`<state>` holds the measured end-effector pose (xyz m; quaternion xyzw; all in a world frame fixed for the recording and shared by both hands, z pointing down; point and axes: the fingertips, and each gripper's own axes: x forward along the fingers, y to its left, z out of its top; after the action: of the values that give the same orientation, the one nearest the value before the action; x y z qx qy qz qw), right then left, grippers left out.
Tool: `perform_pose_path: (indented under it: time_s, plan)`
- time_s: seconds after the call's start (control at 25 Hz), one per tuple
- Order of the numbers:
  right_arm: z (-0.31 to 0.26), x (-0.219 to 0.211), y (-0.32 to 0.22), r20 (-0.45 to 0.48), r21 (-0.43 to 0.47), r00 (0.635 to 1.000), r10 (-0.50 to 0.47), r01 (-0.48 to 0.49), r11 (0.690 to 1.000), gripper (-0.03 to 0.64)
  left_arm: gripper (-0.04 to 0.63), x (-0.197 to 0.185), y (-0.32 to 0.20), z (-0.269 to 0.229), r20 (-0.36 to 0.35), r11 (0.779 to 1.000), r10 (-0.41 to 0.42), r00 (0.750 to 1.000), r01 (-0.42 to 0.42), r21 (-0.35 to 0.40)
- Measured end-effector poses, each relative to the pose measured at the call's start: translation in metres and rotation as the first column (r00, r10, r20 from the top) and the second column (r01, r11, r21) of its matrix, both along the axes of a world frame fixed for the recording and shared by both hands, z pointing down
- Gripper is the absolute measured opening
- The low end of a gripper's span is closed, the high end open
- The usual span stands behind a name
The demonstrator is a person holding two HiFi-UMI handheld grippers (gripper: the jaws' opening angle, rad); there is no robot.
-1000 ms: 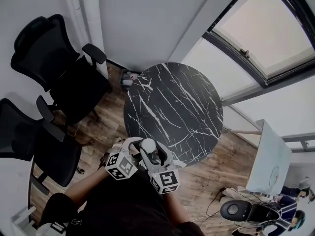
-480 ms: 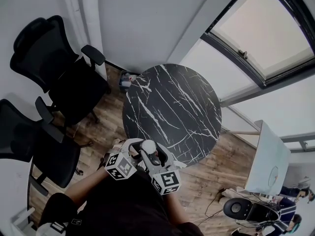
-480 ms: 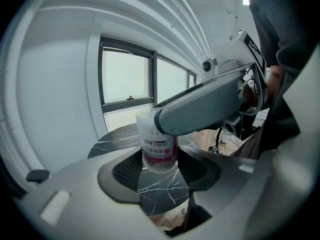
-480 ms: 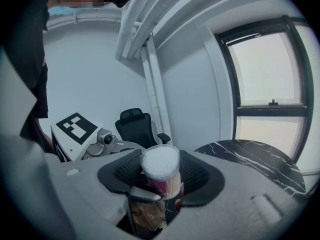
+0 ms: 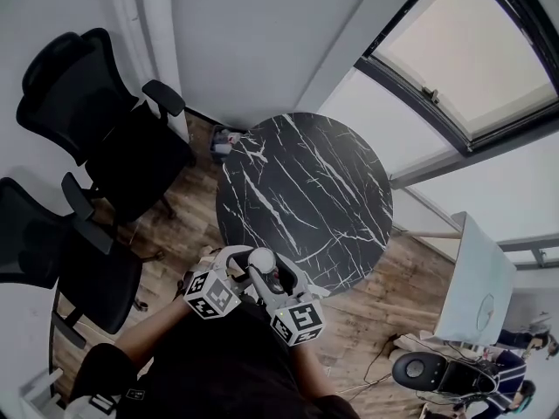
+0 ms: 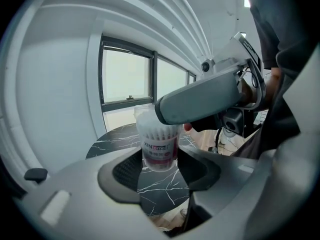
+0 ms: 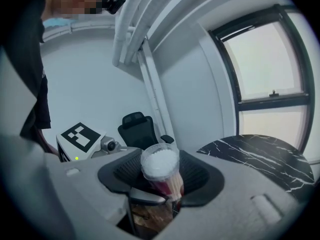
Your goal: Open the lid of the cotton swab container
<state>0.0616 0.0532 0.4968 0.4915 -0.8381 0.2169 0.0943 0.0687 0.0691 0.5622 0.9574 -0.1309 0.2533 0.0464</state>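
Plastic and see-through, the cotton swab container stands almost straight up between my two grippers, just at the near edge of the black table. It looks lifted a little off the table, but I cannot be sure. My left gripper has its jaws wide and pressed on the low part of the container. My right gripper comes in from the other side and squeezes the top end, where the lid sits over the white cotton tips. In the left gripper view, one finger of the right gripper crosses right in front of that top end. So the long way of the container runs up and down, with the bottom in my left gripper and the lid in my right one. The right gripper is the one nearer the lid. I think the lid has to come off straight up, along that line, while the left gripper holds the bottom firm. If I pull sideways, the container may tip and spill.
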Motion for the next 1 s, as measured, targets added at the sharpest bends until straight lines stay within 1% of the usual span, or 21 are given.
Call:
perform_pose_path:
  time_s: [0.44,0.68,0.88,1.0]
  plan:
    - [0.0003,-0.0009,-0.0015,0.057,0.000,0.998,-0.009,0.009,1.000,0.239,0.229,-0.0039,-0.0015,0.0003,0.008,1.000,0.005,1.000,-0.005,0.008]
    - [-0.0013,0.0030,-0.0009,0.136,-0.030,0.991,0.014,-0.010,0.999,0.241,0.229,-0.0030,0.0002,0.0010,0.004,1.000,0.023,1.000,-0.023,0.013]
    - [-0.0018,0.0027,0.0011,0.144,-0.025,0.990,0.013,-0.009,1.000,0.247,0.229,-0.0025,0.0018,0.0012,0.006,0.999,0.034,0.999,-0.034,0.012]
    - [-0.0020,0.0020,0.0020,0.131,-0.012,0.991,0.004,-0.003,1.000,0.250,0.229,-0.0019,0.0012,0.0014,0.010,0.999,0.031,0.999,-0.031,0.007]
